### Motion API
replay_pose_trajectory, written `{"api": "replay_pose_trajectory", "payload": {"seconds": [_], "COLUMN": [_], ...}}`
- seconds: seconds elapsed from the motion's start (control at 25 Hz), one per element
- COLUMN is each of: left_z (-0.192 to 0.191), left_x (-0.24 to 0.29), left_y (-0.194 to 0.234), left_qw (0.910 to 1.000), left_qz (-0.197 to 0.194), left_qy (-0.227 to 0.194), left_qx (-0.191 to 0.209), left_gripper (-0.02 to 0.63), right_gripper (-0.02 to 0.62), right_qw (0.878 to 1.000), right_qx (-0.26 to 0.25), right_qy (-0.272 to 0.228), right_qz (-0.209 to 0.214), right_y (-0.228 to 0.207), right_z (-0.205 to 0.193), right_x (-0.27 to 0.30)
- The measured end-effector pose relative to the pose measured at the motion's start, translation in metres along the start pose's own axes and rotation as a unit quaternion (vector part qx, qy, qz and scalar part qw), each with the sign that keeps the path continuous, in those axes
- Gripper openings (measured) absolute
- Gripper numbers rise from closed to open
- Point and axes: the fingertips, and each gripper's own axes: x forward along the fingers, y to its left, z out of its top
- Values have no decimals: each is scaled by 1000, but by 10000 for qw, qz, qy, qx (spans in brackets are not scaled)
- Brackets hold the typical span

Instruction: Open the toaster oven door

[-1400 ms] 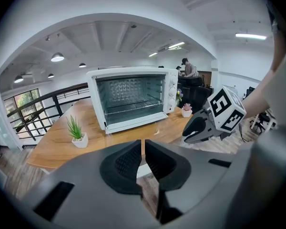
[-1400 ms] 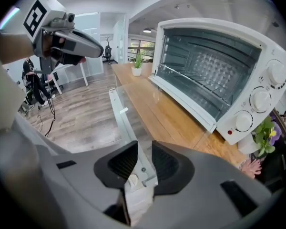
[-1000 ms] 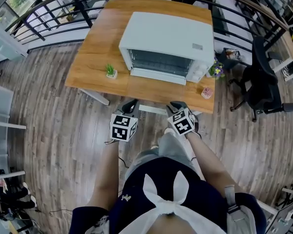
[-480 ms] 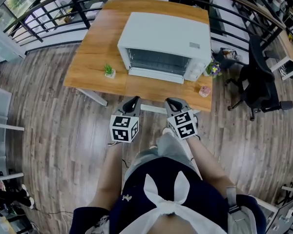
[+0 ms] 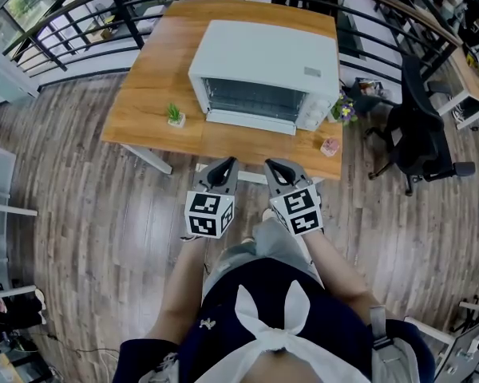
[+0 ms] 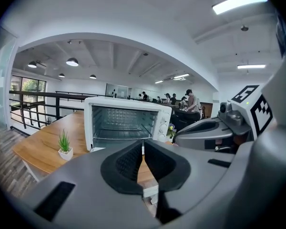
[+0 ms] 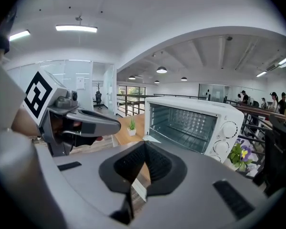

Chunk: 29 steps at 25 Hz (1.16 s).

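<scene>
Indoors, a wooden table stands on plank floor; left gripper clenched empty, right gripper just closed empty.

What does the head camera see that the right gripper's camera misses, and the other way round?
Only the head view: the person's lap, the marker cube atop the right gripper, and a small pink pot near the edge of the table.
Only the right gripper view: ceiling lights, distant people, and that gripper's own jaws, which have just been closing and now meet with nothing between them.
Both: the white toaster oven, the small potted plant, the purple flowers and the left gripper.
</scene>
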Motion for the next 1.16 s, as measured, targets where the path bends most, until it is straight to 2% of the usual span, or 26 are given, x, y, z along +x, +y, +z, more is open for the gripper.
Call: {"api": "replay_pose_trajectory", "payload": {"seconds": [0.4, 1.16], "left_z": [2, -1], "left_x": [-7, -3], "left_y": [-15, -26], "left_qw": [10000, 9998], "left_qz": [-79, -197], "left_qy": [-49, -5], "left_qx": [11, -83], "left_gripper": [32, 31], "right_gripper": [2, 2], "right_qw": [9997, 9998], "right_qx": [131, 183], "right_qy": [-165, -19], "right_qz": [103, 57], "right_y": [8, 4], "right_z": [9, -3], "right_x": [-16, -23]}}
